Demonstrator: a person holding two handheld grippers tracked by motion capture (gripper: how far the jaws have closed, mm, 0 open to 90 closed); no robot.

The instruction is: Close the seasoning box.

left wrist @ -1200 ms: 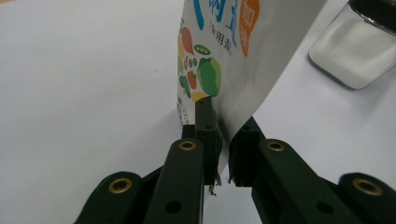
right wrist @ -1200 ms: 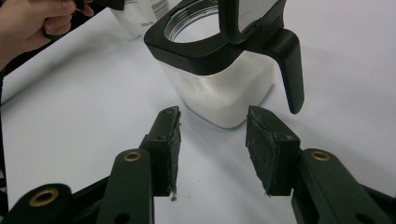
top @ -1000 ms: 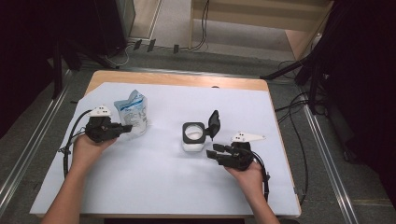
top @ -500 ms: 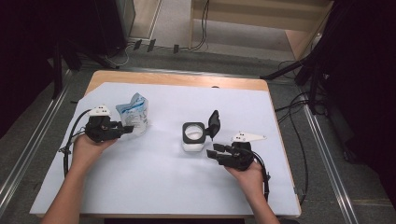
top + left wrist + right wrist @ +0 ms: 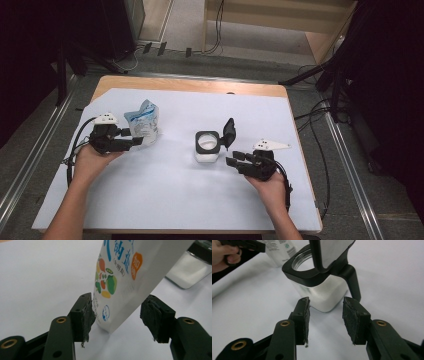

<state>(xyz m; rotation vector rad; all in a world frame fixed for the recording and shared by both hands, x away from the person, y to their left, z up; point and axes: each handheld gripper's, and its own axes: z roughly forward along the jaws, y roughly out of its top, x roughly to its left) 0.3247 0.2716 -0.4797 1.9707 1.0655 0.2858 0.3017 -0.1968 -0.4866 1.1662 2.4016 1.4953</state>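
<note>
White paper covers the table (image 5: 165,200), where a salt pouch (image 5: 143,121) stands at the left and a square jar (image 5: 207,147) with its black lid (image 5: 229,132) flipped up sits mid-table. The left gripper (image 5: 117,315) has just been opening; its jaws now stand apart around the pouch's bottom corner, one pad barely brushing it. The right gripper (image 5: 325,315) waits just short of the jar, jaws parted and empty. Judging by this, a clean release means backing straight off so the pouch stays upright.
</note>
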